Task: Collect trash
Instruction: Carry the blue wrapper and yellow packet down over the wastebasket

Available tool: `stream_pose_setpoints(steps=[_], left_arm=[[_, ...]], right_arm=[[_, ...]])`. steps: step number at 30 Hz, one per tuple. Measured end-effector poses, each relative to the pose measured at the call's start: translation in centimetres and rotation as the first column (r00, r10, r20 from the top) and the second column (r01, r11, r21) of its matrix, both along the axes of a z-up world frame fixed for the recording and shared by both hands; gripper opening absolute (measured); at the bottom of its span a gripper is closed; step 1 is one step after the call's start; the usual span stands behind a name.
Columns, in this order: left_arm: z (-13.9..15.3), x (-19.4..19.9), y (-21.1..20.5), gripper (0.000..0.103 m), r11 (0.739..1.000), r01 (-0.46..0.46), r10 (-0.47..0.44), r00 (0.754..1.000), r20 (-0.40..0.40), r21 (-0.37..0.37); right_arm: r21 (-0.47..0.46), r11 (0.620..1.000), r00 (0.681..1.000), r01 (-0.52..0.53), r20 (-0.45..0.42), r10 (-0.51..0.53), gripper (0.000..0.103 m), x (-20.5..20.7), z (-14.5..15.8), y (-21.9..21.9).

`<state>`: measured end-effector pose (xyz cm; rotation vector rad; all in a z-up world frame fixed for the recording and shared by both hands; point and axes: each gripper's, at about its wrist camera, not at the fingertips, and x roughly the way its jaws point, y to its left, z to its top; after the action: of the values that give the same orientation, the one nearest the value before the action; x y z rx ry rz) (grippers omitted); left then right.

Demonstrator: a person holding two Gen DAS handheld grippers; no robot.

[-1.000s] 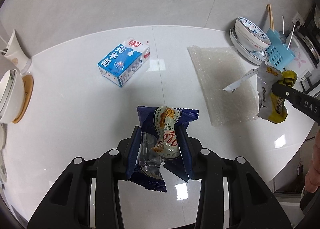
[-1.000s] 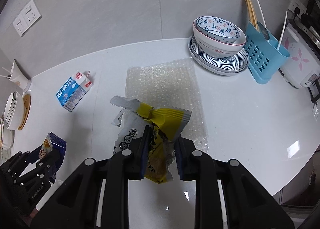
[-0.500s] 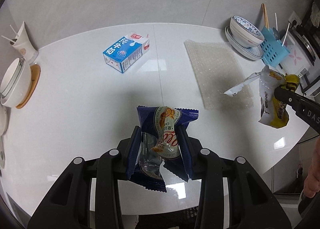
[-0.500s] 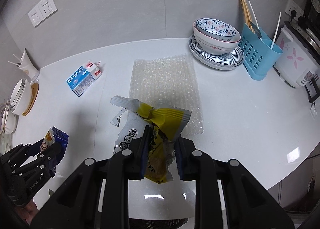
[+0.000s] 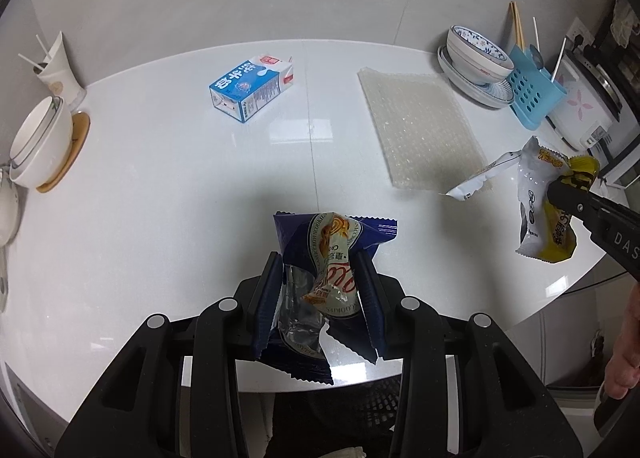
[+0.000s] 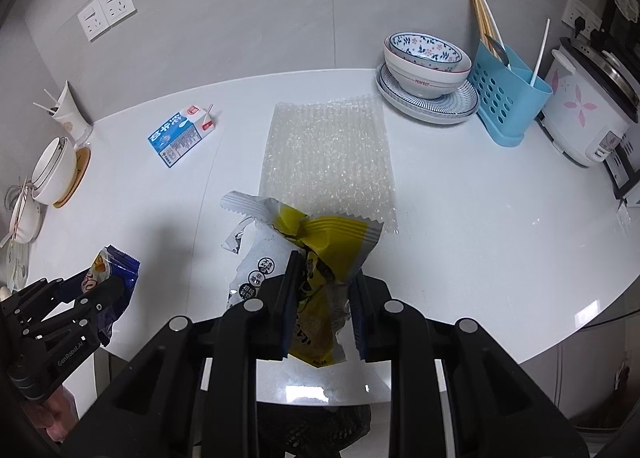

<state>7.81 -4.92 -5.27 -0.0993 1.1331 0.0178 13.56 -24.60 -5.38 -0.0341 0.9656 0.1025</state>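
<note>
My left gripper point(image 5: 320, 264) is shut on a crumpled dark blue cookie wrapper point(image 5: 332, 242), held above the front edge of the white counter. The same wrapper point(image 6: 114, 270) shows at the lower left of the right wrist view, in the left gripper point(image 6: 100, 278). My right gripper point(image 6: 324, 270) is shut on a yellow and white snack bag point(image 6: 320, 246); from the left wrist view that bag point(image 5: 536, 194) hangs at the far right in the right gripper point(image 5: 566, 190). A blue milk carton point(image 5: 250, 86) lies on its side and a bubble wrap sheet point(image 5: 420, 130) lies flat. Below the counter edge a dark mesh basket point(image 6: 320, 430) is partly seen.
Stacked patterned bowl and plates point(image 6: 426, 70), a blue utensil holder point(image 6: 504, 98) and a white rice cooker point(image 6: 588, 110) stand at the back right. White bowls on a wooden coaster point(image 5: 40, 142) and a toothpick cup point(image 5: 56, 70) stand at the left. A hand point(image 5: 624, 342) shows at the right edge.
Both grippers have drawn back toward the front edge with their wrappers still held. The carton, bubble wrap and dishes look farther away, and the space below the counter edge has come into view.
</note>
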Motion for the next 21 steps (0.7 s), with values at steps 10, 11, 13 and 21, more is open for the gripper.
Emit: stream_pose_setpoints(steps=[10, 11, 13, 21], left_arm=[[-0.2, -3.2, -1.0, 0.037, 1.000, -0.009, 0.009, 1.000, 0.000, 0.005], [-0.2, -3.6, -1.2, 0.037, 1.000, -0.010, 0.010, 1.000, 0.000, 0.007], [-0.3, -4.1, -1.5, 0.037, 1.000, -0.009, 0.009, 1.000, 0.001, 0.008], [-0.6, -6.7, -2.7, 0.037, 1.000, -0.010, 0.010, 1.000, -0.004, 0.007]], right_arm=[[-0.001, 1.000, 1.000, -0.027, -0.009, 0.027, 0.021, -3.7, -1.0, -1.0], [-0.003, 1.000, 0.999, -0.031, -0.009, 0.031, 0.021, -4.1, -1.1, -1.1], [-0.004, 0.999, 0.999, -0.040, -0.010, 0.040, 0.021, -5.0, -1.2, -1.3], [-0.001, 0.998, 0.998, -0.066, -0.020, 0.066, 0.021, -7.8, -2.1, -2.0]])
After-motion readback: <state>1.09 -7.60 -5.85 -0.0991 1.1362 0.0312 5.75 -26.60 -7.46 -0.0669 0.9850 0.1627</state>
